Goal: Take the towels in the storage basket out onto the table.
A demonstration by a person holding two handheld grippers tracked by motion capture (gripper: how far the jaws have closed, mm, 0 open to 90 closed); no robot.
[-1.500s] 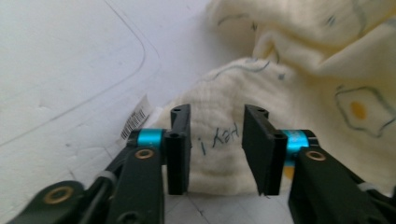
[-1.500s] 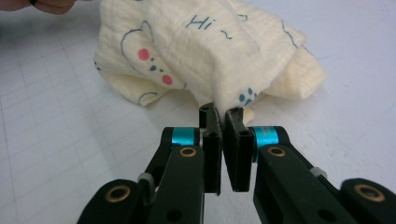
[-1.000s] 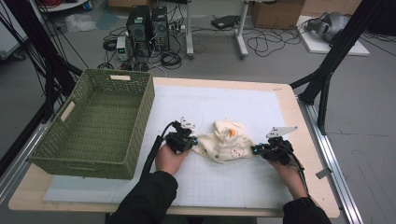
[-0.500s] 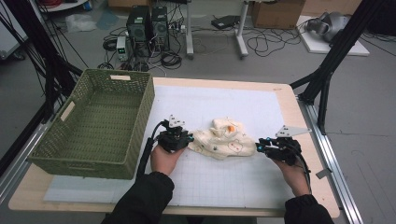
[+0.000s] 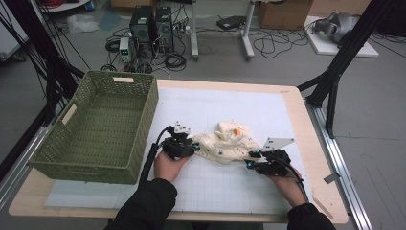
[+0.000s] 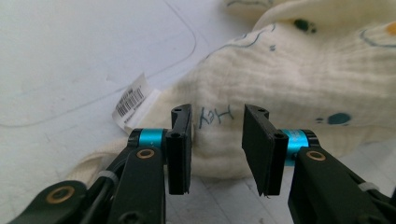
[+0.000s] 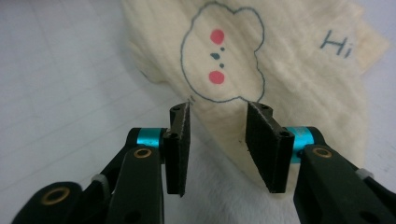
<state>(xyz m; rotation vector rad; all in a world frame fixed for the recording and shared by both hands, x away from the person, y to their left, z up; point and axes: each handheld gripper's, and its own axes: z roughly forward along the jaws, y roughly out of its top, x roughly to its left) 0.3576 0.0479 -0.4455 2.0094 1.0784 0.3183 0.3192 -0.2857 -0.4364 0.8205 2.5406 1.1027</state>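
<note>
A crumpled cream cloth with small printed figures lies on the white mat in the middle of the table. My left gripper sits at its left edge. In the left gripper view the left gripper has just been opening, and a fold of the cloth lies between the parted pads without being pressed. My right gripper is at the cloth's right edge. It too has just been opening, straddling the hem below a printed bear face.
A green woven basket stands empty at the left, close to my left hand. The white gridded mat covers most of the wooden table. A barcode label is sewn to the cloth's edge. Stand legs and cables lie beyond the table.
Both pairs of jaws have parted from shut and released the cloth, which has settled on the mat. The right hand has shifted a little left and nearer the front edge.
</note>
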